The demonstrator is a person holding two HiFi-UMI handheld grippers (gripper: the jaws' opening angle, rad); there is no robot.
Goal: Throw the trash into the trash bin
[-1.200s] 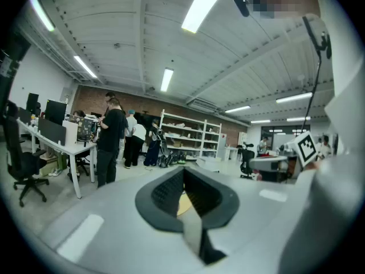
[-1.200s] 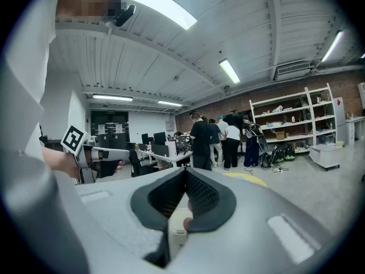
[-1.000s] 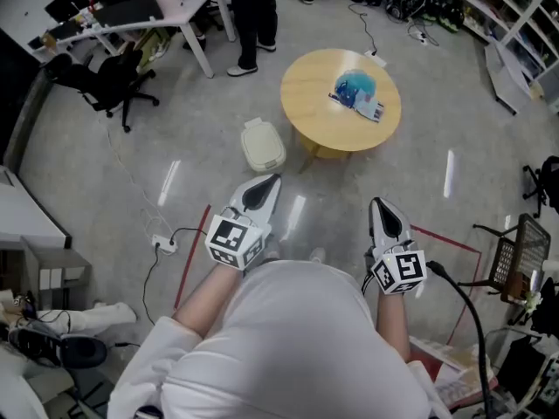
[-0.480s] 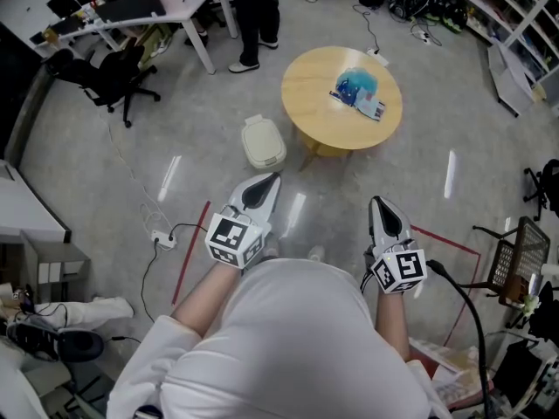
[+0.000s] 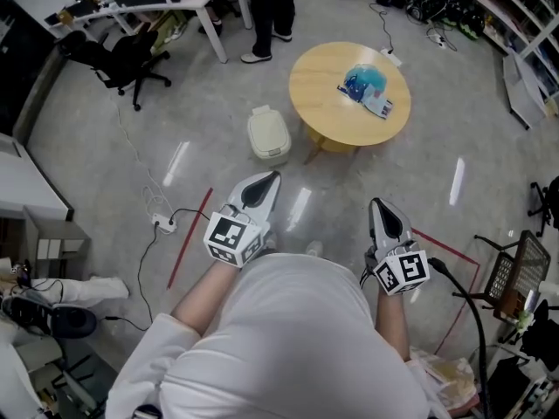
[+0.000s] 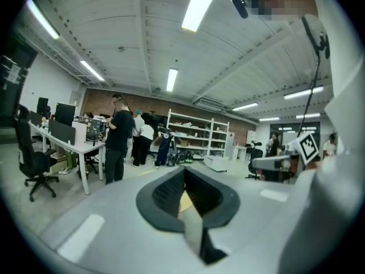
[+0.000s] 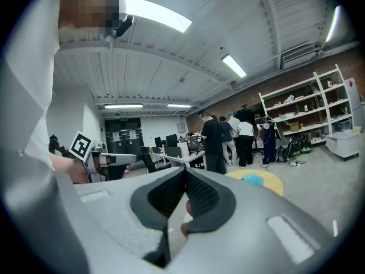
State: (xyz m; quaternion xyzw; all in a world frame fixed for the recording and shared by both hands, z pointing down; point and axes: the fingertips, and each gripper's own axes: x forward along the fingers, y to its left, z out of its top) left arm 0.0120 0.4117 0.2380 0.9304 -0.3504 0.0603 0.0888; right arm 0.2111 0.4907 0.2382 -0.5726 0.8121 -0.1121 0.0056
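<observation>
Facing the far trash [image 5: 368, 86] on the table [image 5: 319, 103] with left gripper [image 5: 265, 184] and right gripper [image 5: 383, 209] closed empty (pickup not begun), the person must walk closer.

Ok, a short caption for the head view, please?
Both shut, the left gripper and right gripper point toward a round table bearing blue trash, with the trash bin beside it.

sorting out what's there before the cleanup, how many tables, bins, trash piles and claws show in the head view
round table: 1
trash bin: 1
trash pile: 1, on the table
claws: 2, left claw and right claw
total: 5
</observation>
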